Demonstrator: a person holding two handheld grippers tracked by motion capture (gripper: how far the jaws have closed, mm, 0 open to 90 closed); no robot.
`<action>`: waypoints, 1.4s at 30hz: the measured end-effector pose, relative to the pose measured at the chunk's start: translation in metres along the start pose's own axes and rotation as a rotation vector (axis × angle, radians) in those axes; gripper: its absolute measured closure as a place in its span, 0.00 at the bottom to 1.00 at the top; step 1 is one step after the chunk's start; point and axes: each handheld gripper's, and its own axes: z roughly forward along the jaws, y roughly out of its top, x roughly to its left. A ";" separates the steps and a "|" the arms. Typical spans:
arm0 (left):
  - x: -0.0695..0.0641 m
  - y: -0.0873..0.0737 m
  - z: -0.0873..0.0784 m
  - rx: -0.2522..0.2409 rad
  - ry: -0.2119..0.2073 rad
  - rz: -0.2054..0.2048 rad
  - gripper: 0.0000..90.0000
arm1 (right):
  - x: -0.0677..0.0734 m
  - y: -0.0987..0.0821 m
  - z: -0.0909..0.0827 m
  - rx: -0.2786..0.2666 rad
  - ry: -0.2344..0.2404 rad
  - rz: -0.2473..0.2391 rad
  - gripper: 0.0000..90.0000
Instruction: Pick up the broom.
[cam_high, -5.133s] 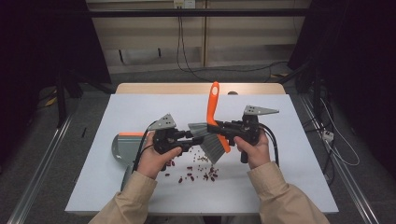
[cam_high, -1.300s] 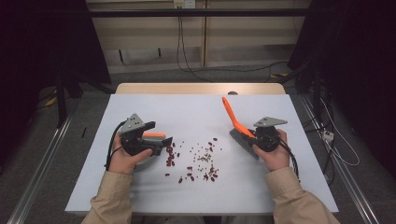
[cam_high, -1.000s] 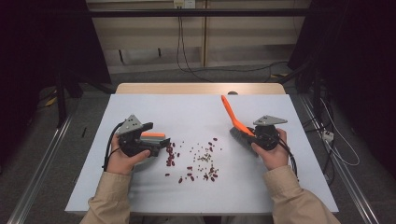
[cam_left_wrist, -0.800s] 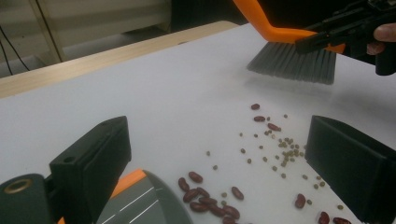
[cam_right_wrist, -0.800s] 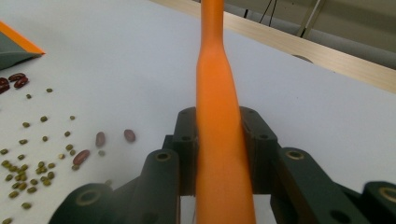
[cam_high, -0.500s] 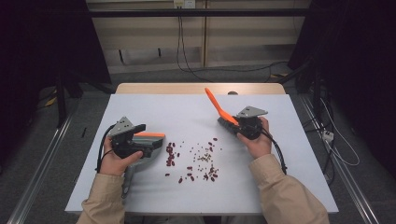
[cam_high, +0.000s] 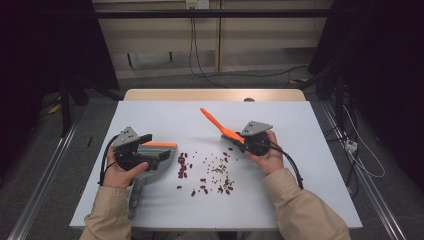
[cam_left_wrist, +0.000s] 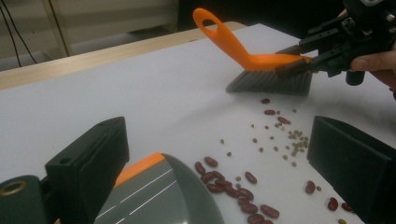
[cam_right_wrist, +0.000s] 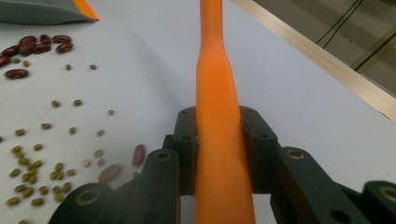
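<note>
My right gripper (cam_high: 236, 141) is shut on the orange handle of a small brush (cam_high: 216, 122); both pads clamp the brush handle (cam_right_wrist: 219, 140). The brush's dark bristles (cam_left_wrist: 271, 84) rest on the white table at the far right edge of a scatter of red beans (cam_high: 183, 165) and small green beans (cam_high: 218, 169). My left gripper (cam_high: 152, 147) hovers over a grey dustpan (cam_high: 162, 155) with an orange lip. Its jaws stand wide apart, and the dustpan (cam_left_wrist: 159, 196) lies low between them, close to the left one.
The dustpan's handle (cam_high: 135, 195) runs back along my left forearm toward the near table edge. Cables trail from both grippers. The white table top (cam_high: 300, 120) has bare room behind the beans. Metal rails run along the floor on both sides.
My right hand has carried the brush leftward toward the beans, with the handle leaning further left. The left hand has shifted only slightly to the left over the dustpan.
</note>
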 end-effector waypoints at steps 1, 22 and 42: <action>0.000 -0.001 0.000 0.001 0.000 -0.002 0.06 | 0.002 0.000 -0.001 -0.002 0.009 0.004 0.80; 0.002 -0.003 -0.004 0.004 0.005 0.001 0.06 | 0.039 0.001 -0.014 -0.020 0.092 -0.071 0.79; 0.001 -0.006 -0.007 0.014 0.010 0.008 0.06 | 0.053 0.001 -0.021 -0.045 0.160 -0.096 0.79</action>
